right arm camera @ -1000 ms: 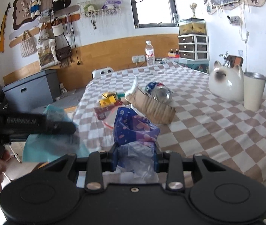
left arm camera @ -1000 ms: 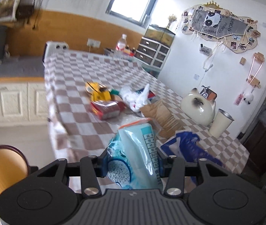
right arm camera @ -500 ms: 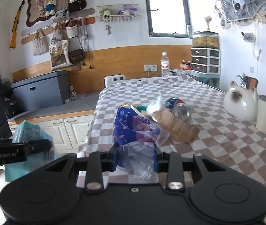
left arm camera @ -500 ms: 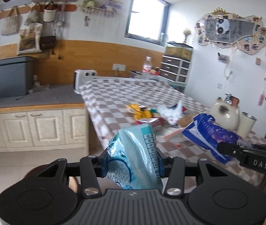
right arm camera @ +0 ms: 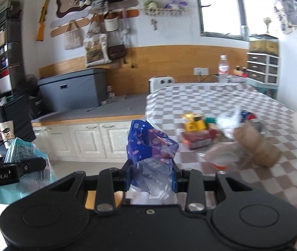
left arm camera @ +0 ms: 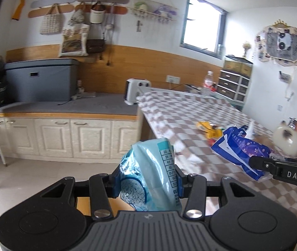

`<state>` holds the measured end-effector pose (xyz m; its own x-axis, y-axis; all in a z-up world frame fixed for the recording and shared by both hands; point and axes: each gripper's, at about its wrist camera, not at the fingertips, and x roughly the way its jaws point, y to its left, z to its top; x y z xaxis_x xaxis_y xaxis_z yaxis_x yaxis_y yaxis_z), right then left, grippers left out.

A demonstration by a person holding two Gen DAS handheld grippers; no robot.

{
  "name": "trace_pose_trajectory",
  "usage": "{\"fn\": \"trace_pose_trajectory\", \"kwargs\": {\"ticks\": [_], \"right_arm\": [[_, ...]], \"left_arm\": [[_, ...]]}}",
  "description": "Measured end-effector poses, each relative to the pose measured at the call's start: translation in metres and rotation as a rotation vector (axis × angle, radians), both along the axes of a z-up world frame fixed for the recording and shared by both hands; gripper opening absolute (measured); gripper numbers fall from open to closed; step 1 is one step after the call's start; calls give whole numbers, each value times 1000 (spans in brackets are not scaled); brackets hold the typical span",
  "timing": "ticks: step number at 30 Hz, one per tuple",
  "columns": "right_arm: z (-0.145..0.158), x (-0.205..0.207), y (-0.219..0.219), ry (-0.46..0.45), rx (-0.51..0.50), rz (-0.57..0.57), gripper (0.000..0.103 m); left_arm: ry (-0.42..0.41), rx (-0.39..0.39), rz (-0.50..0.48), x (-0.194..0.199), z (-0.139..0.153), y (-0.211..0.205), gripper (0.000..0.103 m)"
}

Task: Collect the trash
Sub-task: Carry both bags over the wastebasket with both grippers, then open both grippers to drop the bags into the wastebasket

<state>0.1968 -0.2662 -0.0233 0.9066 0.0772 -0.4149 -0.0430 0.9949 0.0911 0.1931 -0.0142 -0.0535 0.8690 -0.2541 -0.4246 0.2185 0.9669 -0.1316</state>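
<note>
At table edge: left gripper [left arm camera: 147,179] clamps pale blue bag [left arm camera: 150,177], right gripper [right arm camera: 151,177] clamps dark blue bag [right arm camera: 150,146]. Risk: slick plastic slips out, esp. w/ fast swing.

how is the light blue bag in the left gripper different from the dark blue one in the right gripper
The light blue bag is pale teal with a table of printed text; the dark blue bag is deep blue and purple with pink spots. The light blue bag stands fairly smooth and puffed, while the dark blue bag is crumpled, with clear plastic bunched at its base. Both are empty plastic packaging, each clamped in a gripper, left gripper and right gripper, off the checkered table.
</note>
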Motion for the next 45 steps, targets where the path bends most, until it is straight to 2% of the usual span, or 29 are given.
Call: {"fn": "trace_pose_trajectory", "kwargs": {"ticks": [9,16,26,32,40,45], "right_arm": [[3,55,47,58,-25,130,35],[-8,117,79,191,-12,246,36],[-76,222,128,466,-37,319,36],[-123,274,149,618,-1,330,36],[-173,312,157,700,54,328,37],[-182,325,162,695,60,354,40]], "left_arm": [[13,6,57,37,4,37,48],[99,-11,79,85,-10,58,48],[310,4,117,157,-71,84,48],[413,16,131,190,-103,95,48],[512,39,152,223,-141,100,49],[553,42,143,236,-160,97,49]]}}
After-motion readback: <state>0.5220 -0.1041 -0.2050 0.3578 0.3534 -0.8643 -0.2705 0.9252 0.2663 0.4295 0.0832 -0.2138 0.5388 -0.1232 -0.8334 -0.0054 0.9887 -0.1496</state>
